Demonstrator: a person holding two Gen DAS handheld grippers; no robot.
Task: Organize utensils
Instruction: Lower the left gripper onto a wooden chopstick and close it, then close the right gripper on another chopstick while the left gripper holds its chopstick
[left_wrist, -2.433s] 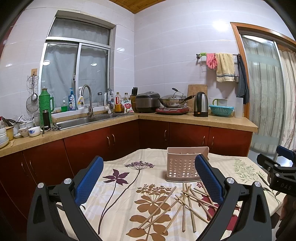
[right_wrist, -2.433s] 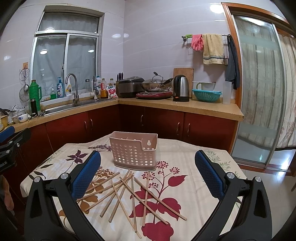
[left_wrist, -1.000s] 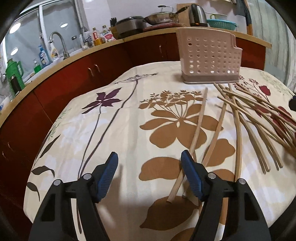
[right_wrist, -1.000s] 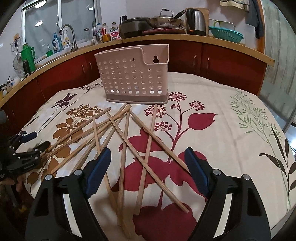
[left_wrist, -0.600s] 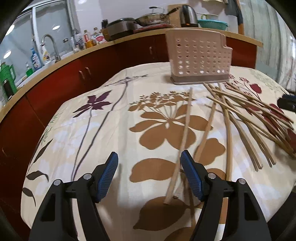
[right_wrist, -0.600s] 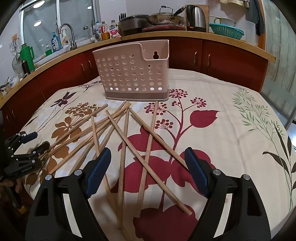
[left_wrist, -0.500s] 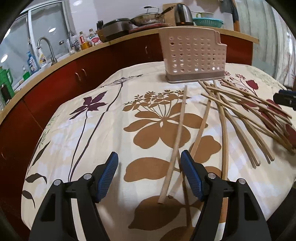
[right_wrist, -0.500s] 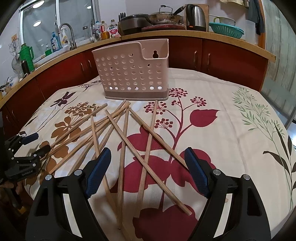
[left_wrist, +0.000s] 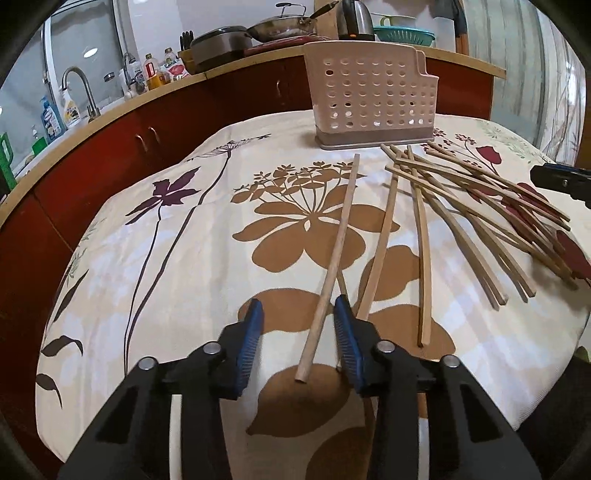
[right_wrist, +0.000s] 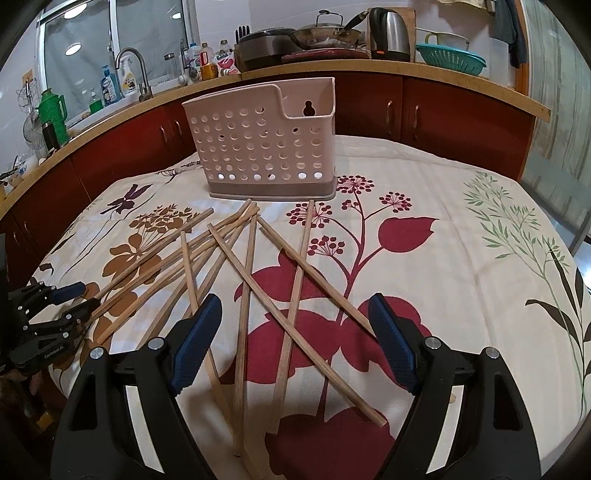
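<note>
Left gripper (left_wrist: 297, 334), black-framed with blue ribbed pads, points down at the near edge of the table; its jaws have just been closing and now flank the near end of one pale round wooden chopstick (left_wrist: 334, 266). That stick lies on the floral tablecloth (left_wrist: 155, 266) between the pads, close to the right-hand pad, with a clear gap on the left side, so it is not yet pinched. More wooden chopsticks (left_wrist: 476, 225) lie fanned out to the right, some crossing. Beyond them a pink perforated plastic utensil holder (left_wrist: 373, 98) stands upright at the far side of the table. At the right edge, a tip of the other gripper shows.

From the right wrist camera, the right gripper (right_wrist: 293, 341) hangs with its jaws spread wide and nothing between the pads, above the near ends of the scattered chopsticks (right_wrist: 251, 280). The pink holder (right_wrist: 264, 142) stands just behind the far tips of the sticks, empty as far as can be seen. At the left edge the left gripper (right_wrist: 79, 297) sits low at the table rim, by the ends of the leftmost sticks.
</note>
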